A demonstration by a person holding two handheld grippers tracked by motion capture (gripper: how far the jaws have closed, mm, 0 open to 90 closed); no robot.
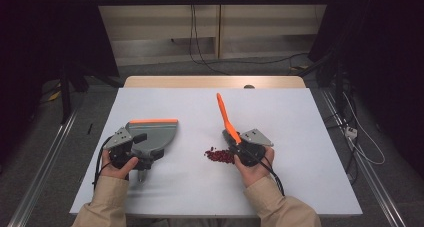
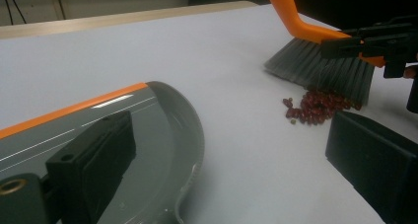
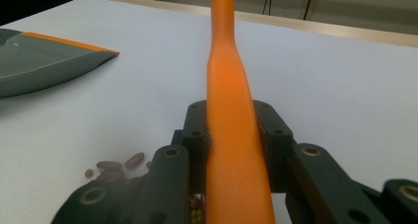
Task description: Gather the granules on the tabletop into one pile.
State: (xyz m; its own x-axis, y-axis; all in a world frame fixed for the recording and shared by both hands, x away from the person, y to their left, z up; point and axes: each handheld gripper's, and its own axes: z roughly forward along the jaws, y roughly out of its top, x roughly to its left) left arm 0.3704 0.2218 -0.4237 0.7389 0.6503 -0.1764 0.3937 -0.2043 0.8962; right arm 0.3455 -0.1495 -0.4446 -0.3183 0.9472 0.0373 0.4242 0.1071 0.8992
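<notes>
A grey dustpan (image 1: 156, 131) with an orange front lip lies flat on the white table (image 1: 280, 112) at the left. My left gripper (image 1: 141, 155) is shut on it: one jaw lies inside the pan (image 2: 162, 135), the other outside its back wall. My right gripper (image 1: 239, 146) is shut on the orange handle of a brush (image 1: 225, 114), squeezed between its pads (image 3: 229, 86). The brush's grey bristles (image 2: 320, 68) rest on the table just behind a small pile of red beans (image 1: 219, 156) (image 2: 315, 107), which lies between brush and dustpan. Beans (image 3: 118, 165) also show left of the right jaws.
The table's far wooden edge (image 1: 215, 81) lies beyond the brush handle. Cables (image 1: 200, 52) run across the floor behind the table, and metal rails (image 1: 45, 162) flank it. White table surface lies between the beans and the dustpan.
</notes>
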